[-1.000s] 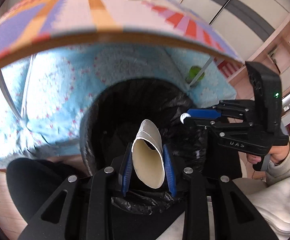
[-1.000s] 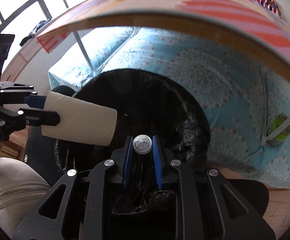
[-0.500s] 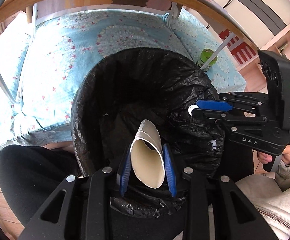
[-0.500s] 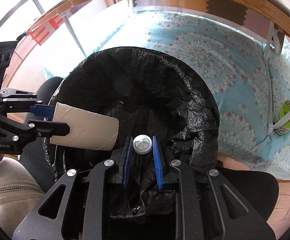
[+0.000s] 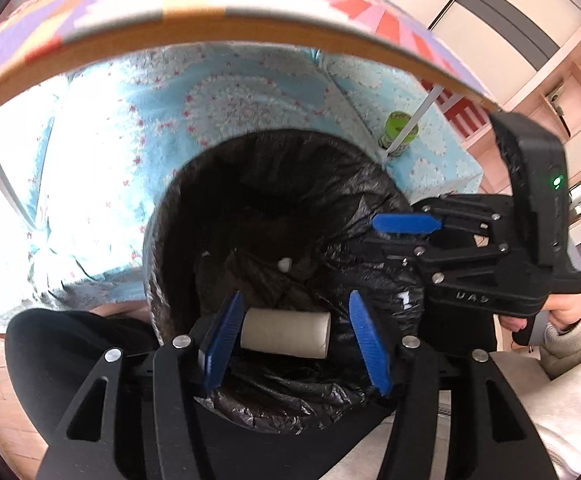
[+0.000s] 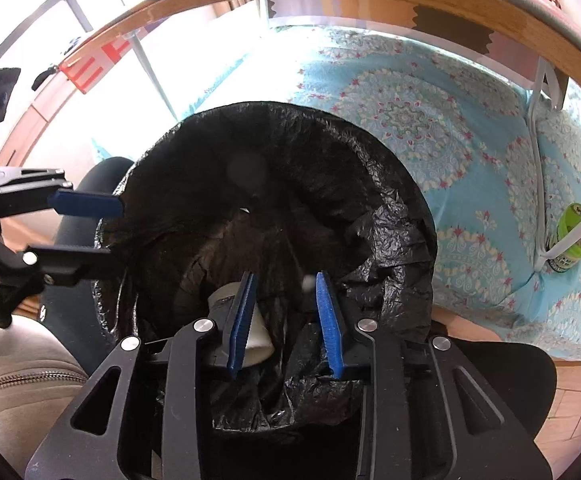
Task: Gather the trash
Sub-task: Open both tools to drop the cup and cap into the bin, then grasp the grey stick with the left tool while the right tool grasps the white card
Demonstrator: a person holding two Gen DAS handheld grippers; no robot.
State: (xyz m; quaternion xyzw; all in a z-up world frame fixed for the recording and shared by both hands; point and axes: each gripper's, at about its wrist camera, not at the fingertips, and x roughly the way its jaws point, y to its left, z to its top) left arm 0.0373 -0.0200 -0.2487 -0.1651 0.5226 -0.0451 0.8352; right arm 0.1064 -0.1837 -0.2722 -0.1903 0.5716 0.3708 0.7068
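Over the black-lined trash bin [image 5: 178,240], the left gripper [image 5: 294,334] hangs with fingers spread, a cardboard tube [image 5: 285,333] loose between and below them inside the bag. The right gripper [image 6: 284,316] is likewise spread and empty, a small white cap [image 5: 284,265] lying ahead of it in the bin. The drop looks done; next, both grippers likely lift clear to fetch more trash.

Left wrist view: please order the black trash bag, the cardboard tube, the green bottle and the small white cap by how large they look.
1. black trash bag
2. cardboard tube
3. green bottle, though it stands farther away, so true size is unsure
4. white cap
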